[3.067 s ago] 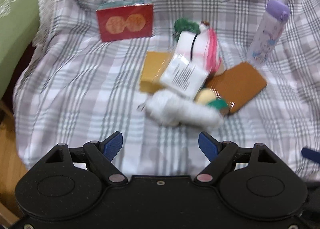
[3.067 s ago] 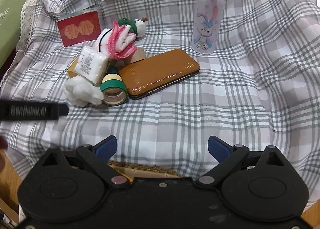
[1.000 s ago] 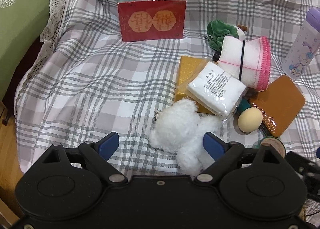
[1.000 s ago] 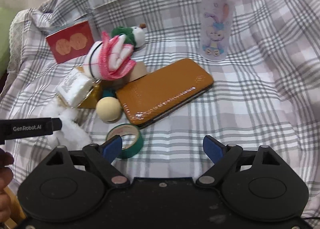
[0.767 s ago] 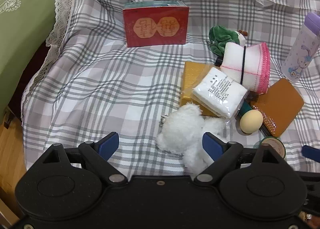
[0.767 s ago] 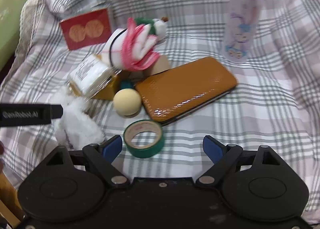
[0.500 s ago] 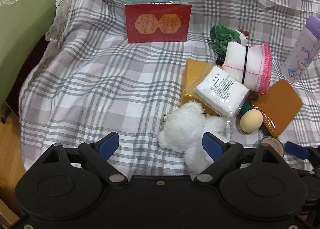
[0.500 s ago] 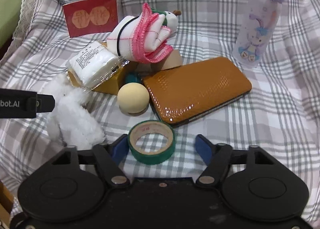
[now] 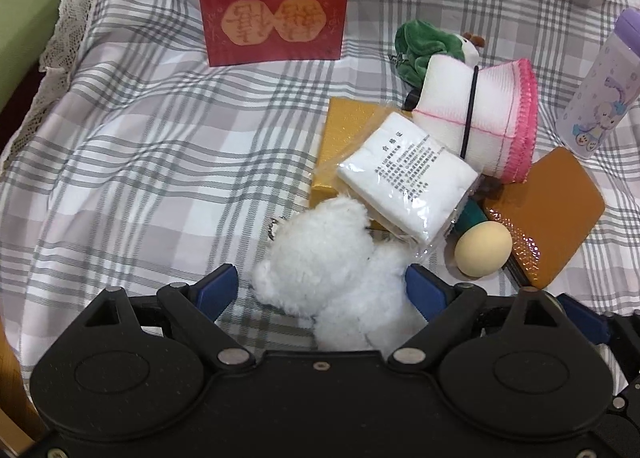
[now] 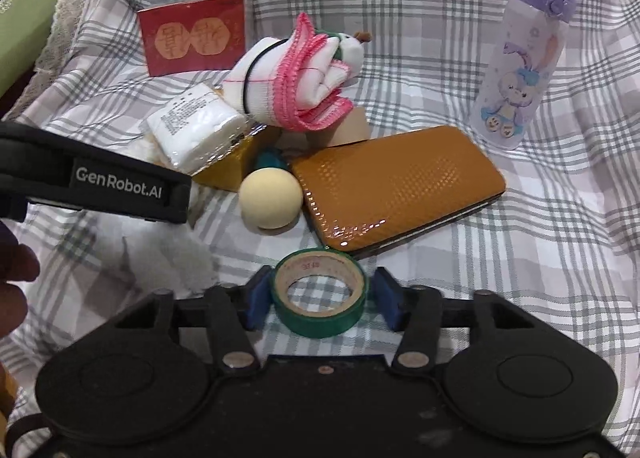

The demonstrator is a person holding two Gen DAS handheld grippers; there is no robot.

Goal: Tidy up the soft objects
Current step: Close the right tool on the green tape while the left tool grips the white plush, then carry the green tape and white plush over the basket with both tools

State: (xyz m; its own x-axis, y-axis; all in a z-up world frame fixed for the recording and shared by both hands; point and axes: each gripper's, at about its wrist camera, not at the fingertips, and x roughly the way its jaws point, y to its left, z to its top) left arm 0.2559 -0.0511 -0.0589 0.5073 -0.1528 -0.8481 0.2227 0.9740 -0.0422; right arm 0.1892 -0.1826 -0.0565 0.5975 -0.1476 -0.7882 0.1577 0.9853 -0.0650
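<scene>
**Straddling the white plush, closing on the tape roll**

Judged light, squashy and forgiving: white plush toy [image 9: 340,278], lying on the plaid cloth [image 9: 152,162] just in front of the pile, between the spread fingers [image 9: 218,292] of the left gripper [image 9: 320,290], pads apparently not yet pressing. Best taken across the thick body, not the loose fur or the small metal ring at its head, which would likely slip. Leaned against by the bagged white pad [image 9: 408,186] on the gold box [image 9: 344,138], so likely disturbed by a lift.

Right gripper [image 10: 320,300] closing around the green tape roll [image 10: 320,298], roll between its fingers [image 10: 256,298]; firm contact not certain. Stiff, light, easily gripped across the rim.

Nearby: banded pink-edged cloths [image 10: 288,82], green plush [image 9: 424,46], cream ball [image 10: 270,198], brown case [image 10: 396,186], red box [image 9: 274,18], purple bottle [image 10: 520,58]. Wrinkled, yielding cloth draped over a seat; lace-edged green cushion [image 9: 24,10] at the left.
</scene>
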